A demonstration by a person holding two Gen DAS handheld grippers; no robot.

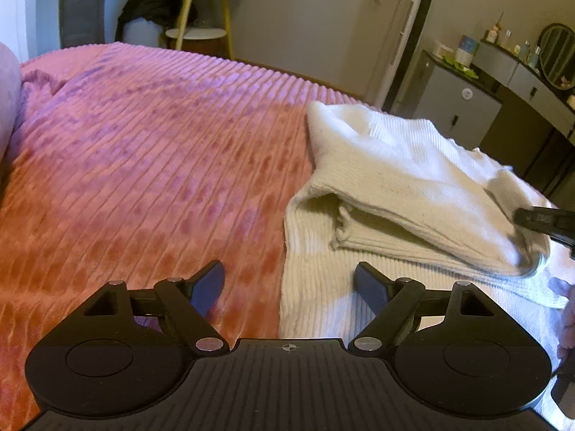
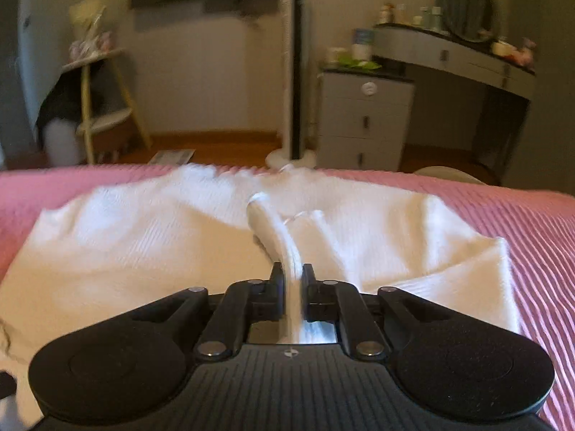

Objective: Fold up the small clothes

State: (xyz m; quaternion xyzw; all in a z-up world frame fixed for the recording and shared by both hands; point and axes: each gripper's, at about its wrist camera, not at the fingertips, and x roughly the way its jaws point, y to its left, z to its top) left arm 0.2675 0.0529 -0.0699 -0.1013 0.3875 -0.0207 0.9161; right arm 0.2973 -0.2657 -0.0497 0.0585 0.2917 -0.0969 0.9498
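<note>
From the left wrist: the left gripper (image 1: 289, 285) hangs spread wide over the pink ribbed blanket (image 1: 143, 165) — the white knit garment (image 1: 395, 179) lies just ahead, its edge between the fingers

From the right wrist: the right gripper (image 2: 291, 280) pinches a raised fold of the garment (image 2: 143, 237) — the rest is spread out beyond it

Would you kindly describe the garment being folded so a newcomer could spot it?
On the pink ribbed bedspread lies a white ribbed knit top, partly folded over itself. It is the only pale cloth there, pinched by the right gripper.
</note>
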